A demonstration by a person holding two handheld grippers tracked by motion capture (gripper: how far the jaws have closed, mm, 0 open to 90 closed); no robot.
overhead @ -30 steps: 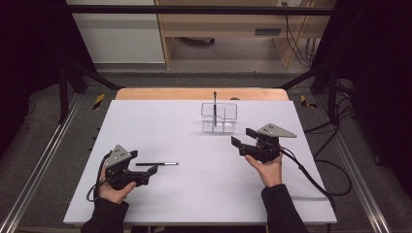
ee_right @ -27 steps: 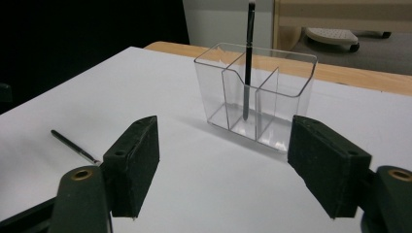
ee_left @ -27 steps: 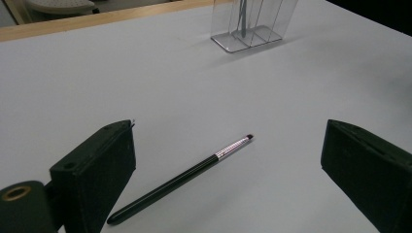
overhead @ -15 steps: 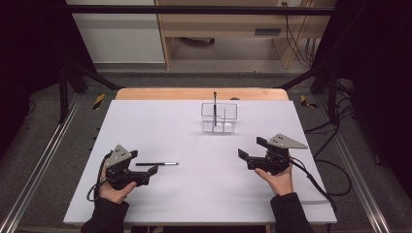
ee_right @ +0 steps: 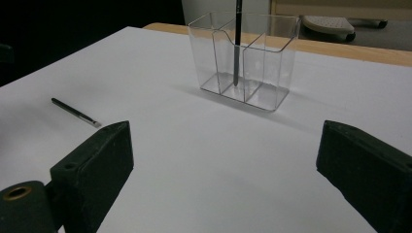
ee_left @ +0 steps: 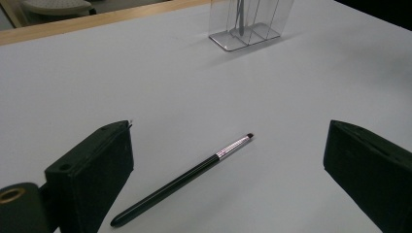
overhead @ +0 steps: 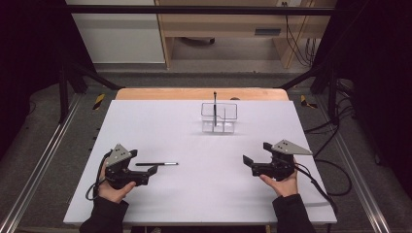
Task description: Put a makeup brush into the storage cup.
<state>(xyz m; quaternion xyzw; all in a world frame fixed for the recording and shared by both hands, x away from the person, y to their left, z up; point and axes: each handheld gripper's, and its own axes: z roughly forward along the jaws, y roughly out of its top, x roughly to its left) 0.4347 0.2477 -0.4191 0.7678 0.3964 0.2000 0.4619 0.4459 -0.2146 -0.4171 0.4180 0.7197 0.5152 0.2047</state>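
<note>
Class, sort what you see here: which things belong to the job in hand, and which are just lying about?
Part of the job:
- black brush lying flat on the table
- clear organiser
- brush standing in it
- left gripper, open
- right gripper, open, its jaws just widened, nothing between them

Lying about:
- loose cables on the floor
- wooden furniture behind

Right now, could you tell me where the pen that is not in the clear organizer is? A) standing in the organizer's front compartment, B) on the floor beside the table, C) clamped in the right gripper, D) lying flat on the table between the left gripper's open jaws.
D: the left gripper view shows the loose pen flat on the table, between the open jaws of the left gripper and untouched.
</note>
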